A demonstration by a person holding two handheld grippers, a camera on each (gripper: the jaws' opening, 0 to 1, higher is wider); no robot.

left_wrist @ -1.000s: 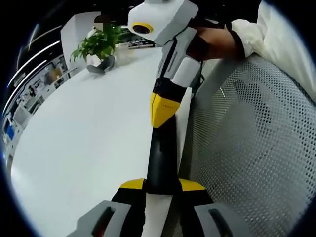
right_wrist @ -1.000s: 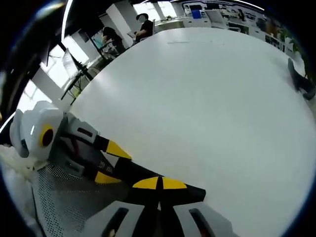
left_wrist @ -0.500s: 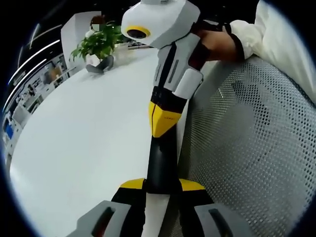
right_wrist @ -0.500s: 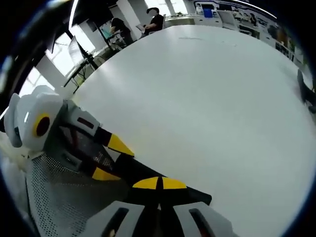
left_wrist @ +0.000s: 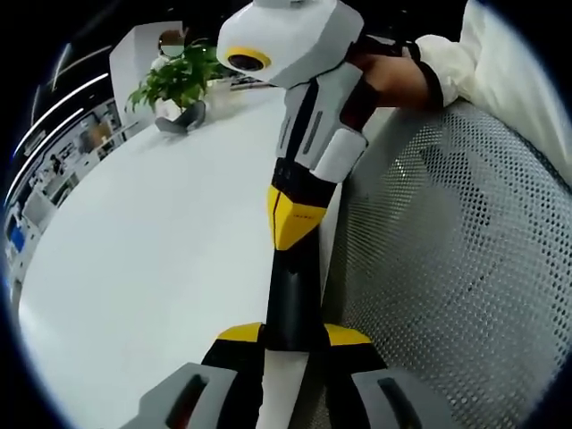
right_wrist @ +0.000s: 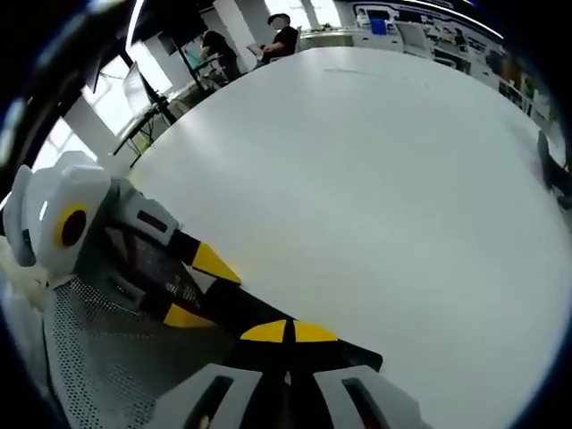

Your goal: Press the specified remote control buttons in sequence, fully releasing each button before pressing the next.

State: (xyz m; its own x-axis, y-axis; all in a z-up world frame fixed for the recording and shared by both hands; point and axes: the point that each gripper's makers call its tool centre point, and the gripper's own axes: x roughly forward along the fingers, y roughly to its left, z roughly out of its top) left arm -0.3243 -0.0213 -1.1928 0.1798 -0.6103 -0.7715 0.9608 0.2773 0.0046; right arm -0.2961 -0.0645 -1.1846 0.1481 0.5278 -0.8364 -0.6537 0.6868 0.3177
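A long black remote control point(left_wrist: 292, 299) sticks forward out of my left gripper point(left_wrist: 292, 332), whose yellow fingertips point(left_wrist: 241, 332) clamp it from both sides. My right gripper point(left_wrist: 290, 234) comes down from the top, shut, with its joined yellow tips set against the far part of the remote. In the right gripper view my right gripper point(right_wrist: 286, 332) sits shut over the remote point(right_wrist: 234, 306). The left gripper point(right_wrist: 198, 289) holds the remote's other end at lower left. The buttons are hidden.
A wide white table point(left_wrist: 161, 232) spreads to the left, with a potted plant point(left_wrist: 179, 80) at its far end. A grey mesh chair back point(left_wrist: 447, 268) stands to the right, below a white sleeve point(left_wrist: 500, 63). People point(right_wrist: 281, 36) sit beyond the table point(right_wrist: 375, 179).
The right gripper has slid a little closer along the remote since one second ago. Over the last half second it has hardly moved. The left gripper keeps its hold.
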